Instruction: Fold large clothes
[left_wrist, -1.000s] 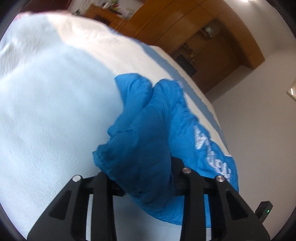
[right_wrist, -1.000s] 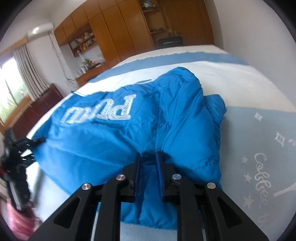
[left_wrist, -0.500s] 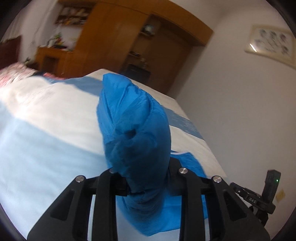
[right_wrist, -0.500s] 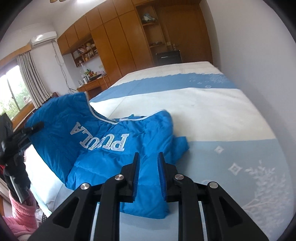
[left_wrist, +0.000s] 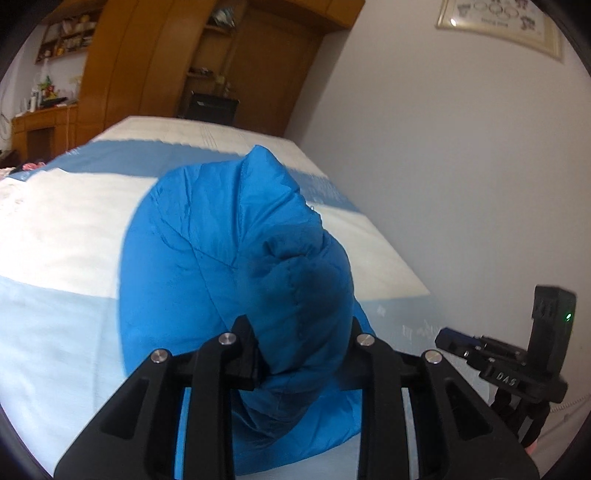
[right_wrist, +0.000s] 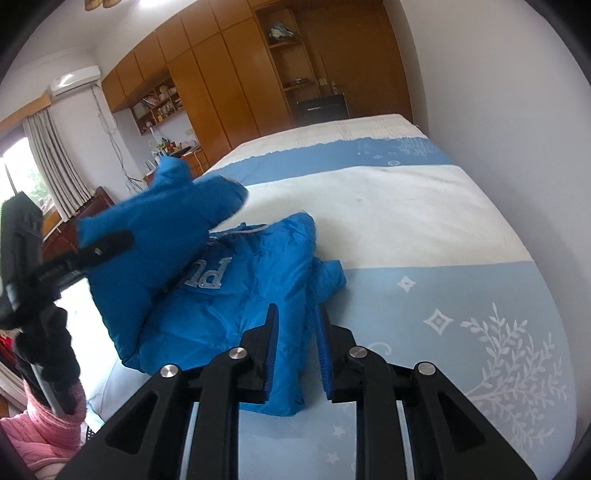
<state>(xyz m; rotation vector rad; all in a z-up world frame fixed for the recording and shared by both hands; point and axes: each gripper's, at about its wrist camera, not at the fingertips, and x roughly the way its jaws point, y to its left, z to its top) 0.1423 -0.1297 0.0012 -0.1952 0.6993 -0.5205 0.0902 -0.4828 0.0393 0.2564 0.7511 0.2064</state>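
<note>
A bright blue padded jacket (right_wrist: 236, 295) with silver lettering lies on the near left part of the bed (right_wrist: 424, 206). My left gripper (left_wrist: 303, 354) is shut on a thick bunch of the jacket (left_wrist: 229, 266) and holds it lifted above the bed; it also shows at the left of the right wrist view (right_wrist: 99, 251). My right gripper (right_wrist: 295, 347) stands with its jaws slightly apart over the jacket's near edge, with blue fabric showing between them; whether it grips is unclear.
The bed cover has white and blue bands with white patterns (right_wrist: 509, 362). A white wall (left_wrist: 461, 166) runs along the bed's right side. Wooden wardrobes (right_wrist: 229, 81) stand beyond the bed. A pink-sleeved arm (right_wrist: 44, 424) is at lower left.
My left gripper has lifted its bunch of jacket higher and carried it over the rest of the jacket. My right gripper has drawn back toward the jacket's near edge.
</note>
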